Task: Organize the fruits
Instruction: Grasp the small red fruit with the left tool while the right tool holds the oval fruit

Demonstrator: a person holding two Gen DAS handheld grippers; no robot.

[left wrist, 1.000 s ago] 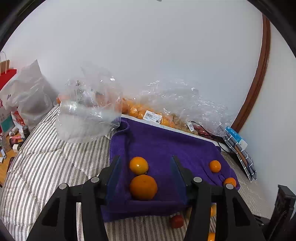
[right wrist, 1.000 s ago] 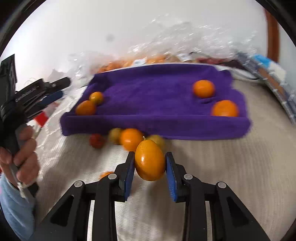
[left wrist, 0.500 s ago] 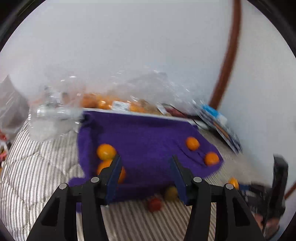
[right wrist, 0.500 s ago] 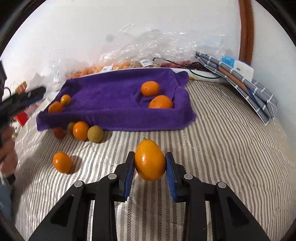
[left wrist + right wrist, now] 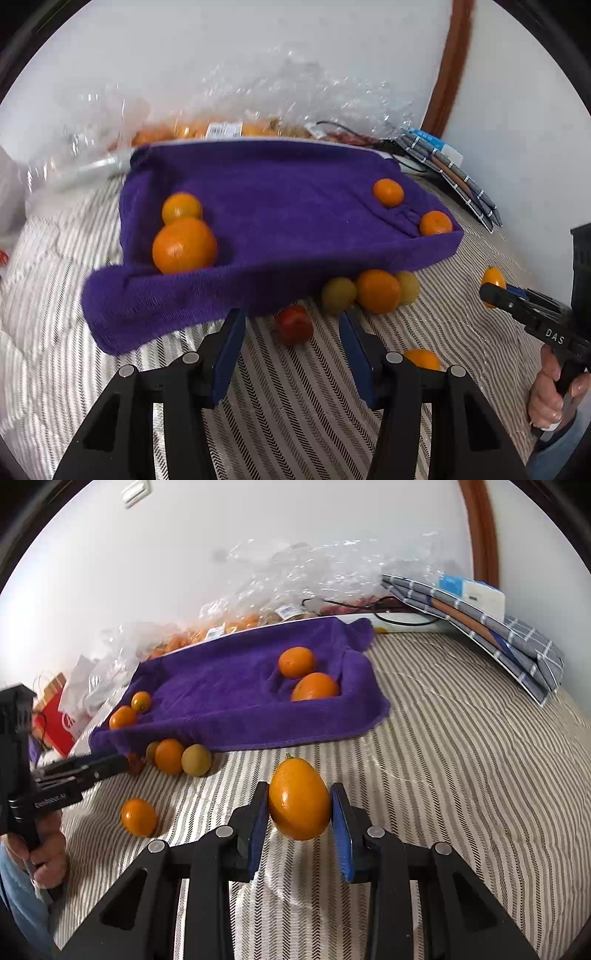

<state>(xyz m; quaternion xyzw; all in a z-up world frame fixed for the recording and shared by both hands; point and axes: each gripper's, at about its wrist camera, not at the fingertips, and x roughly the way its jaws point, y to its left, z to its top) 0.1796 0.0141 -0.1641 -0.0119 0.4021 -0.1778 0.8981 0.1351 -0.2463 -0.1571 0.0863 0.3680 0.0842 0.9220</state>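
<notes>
A purple towel (image 5: 277,206) lies on the striped bed with two oranges (image 5: 184,245) at its left corner and two more (image 5: 388,192) at its right. Along its front edge sit an orange (image 5: 378,291), two yellow-green fruits (image 5: 338,295) and a small red fruit (image 5: 294,325). My left gripper (image 5: 291,321) hovers open just short of the red fruit, pads apart from it. My right gripper (image 5: 299,794) is shut on an oval orange fruit (image 5: 299,799), held above the bedding in front of the towel (image 5: 229,686). A loose orange (image 5: 139,816) lies to its left.
Crinkled clear plastic bags (image 5: 229,129) holding more oranges line the wall behind the towel. Folded checked cloth and a box (image 5: 480,627) lean at the back right, with a black cable beside them. A red paper bag (image 5: 55,716) stands far left. Striped bedding (image 5: 461,757) stretches to the right.
My left gripper swung right and dipped from over the towel's left oranges to the loose fruits at its front edge. My right gripper drew back to the right, still holding the oval fruit.
</notes>
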